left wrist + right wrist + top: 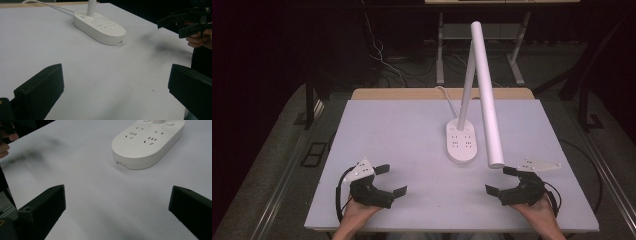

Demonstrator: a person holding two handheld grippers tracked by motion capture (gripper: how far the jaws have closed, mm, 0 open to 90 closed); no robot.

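1. Resting low at the near left of the white counter [412, 125], left gripper [394, 180] held in a hand [357, 212], jaws spread wide and released, nothing between them, tips aimed toward the middle.
2. Trailing in a loop beside that hand, black cable [339, 192].
3. Standing past the middle of the counter, white desk lamp: oval base [461, 142] flat on the surface with socket holes on top, stem [467, 82] rising from its far end, long bar head [487, 95] sloping down toward the near right, end hanging just beyond the right gripper.
4. Running from the base to the far edge, white cord [447, 97].
5. Sitting at the near right, well apart from the base, right gripper [499, 180] in the other hand [537, 210], jaws likewise released and wide, empty, pointing toward the centre.
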